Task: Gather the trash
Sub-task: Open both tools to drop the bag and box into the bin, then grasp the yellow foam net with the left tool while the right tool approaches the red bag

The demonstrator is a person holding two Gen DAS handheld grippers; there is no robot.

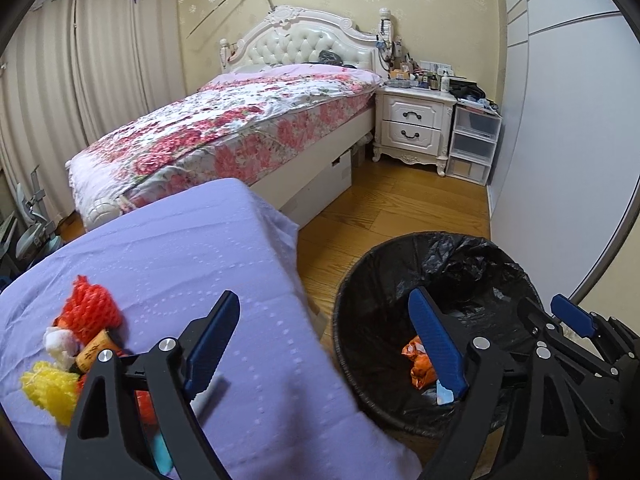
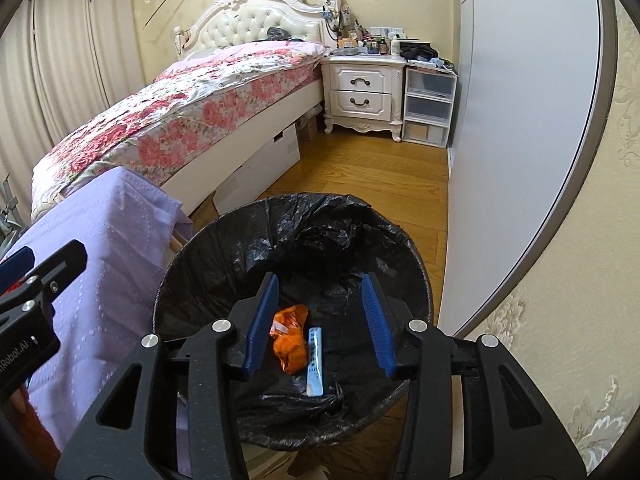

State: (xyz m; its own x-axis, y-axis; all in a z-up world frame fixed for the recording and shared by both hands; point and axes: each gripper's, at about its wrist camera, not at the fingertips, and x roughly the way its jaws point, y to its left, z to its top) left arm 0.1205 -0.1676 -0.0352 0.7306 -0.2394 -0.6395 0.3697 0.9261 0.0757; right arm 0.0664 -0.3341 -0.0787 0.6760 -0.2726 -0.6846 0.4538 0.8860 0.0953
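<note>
I'm looking across a surface [image 1: 192, 264] draped in a lilac cloth, in a bedroom with a floral-covered bed [image 1: 240, 120] at 12 o'clock, a white nightstand [image 1: 412, 124] at 1 o'clock and a pale wardrobe door [image 1: 568, 160] along the right. The wooden floor [image 1: 392, 200] between bed and wardrobe lies open. A bin with a black liner [image 2: 296, 220] stands on the floor just beside the surface's right edge. My left hand-held gripper [image 1: 332, 344] has its jaws wide apart, straddling that edge, nothing between them. My right hand-held gripper [image 2: 320, 324] hangs over the bin mouth, jaws apart and empty. In the bin lie an orange wrapper [image 2: 290, 336] and a pale blue strip [image 2: 314, 360], touching. On the surface at 9 o'clock sits more trash: a red foam net [image 1: 92, 308], a yellow foam net [image 1: 50, 392] and a cork [image 1: 94, 350], clustered together.
</note>
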